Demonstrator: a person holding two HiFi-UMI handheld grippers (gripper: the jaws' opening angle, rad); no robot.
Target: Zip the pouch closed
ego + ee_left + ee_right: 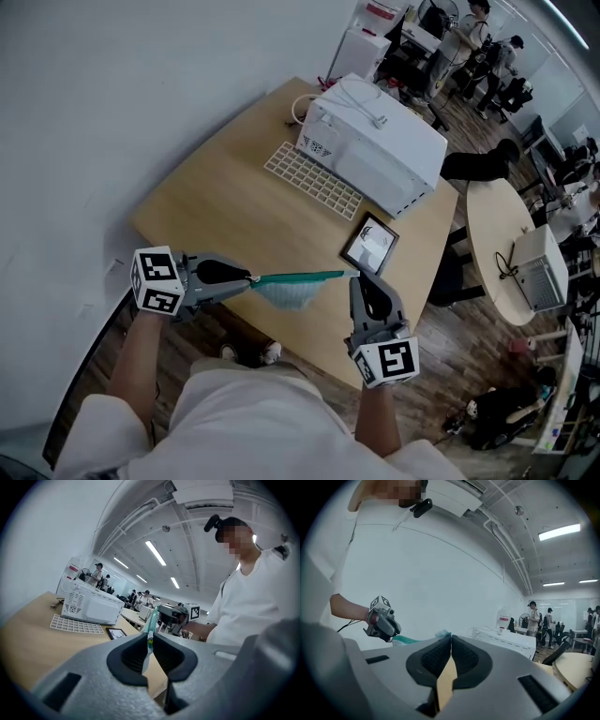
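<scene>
A teal mesh pouch (292, 284) hangs stretched between my two grippers, above the front edge of the wooden table (234, 220). My left gripper (251, 278) is shut on the pouch's left end. In the left gripper view the teal zip edge (150, 629) runs out from between the closed pads (136, 657). My right gripper (354, 276) is shut on the right end of the zip line. A scrap of pouch (442, 633) shows just above its closed jaws (451, 654). The zip pull itself is hidden. The right gripper view also catches the left gripper (382, 623).
On the table stand a white microwave-like box (375, 141), a white keyboard (312, 180) and a small framed picture (370, 246). A round table (495, 234) with a white device stands to the right. People stand at the back of the room (483, 47).
</scene>
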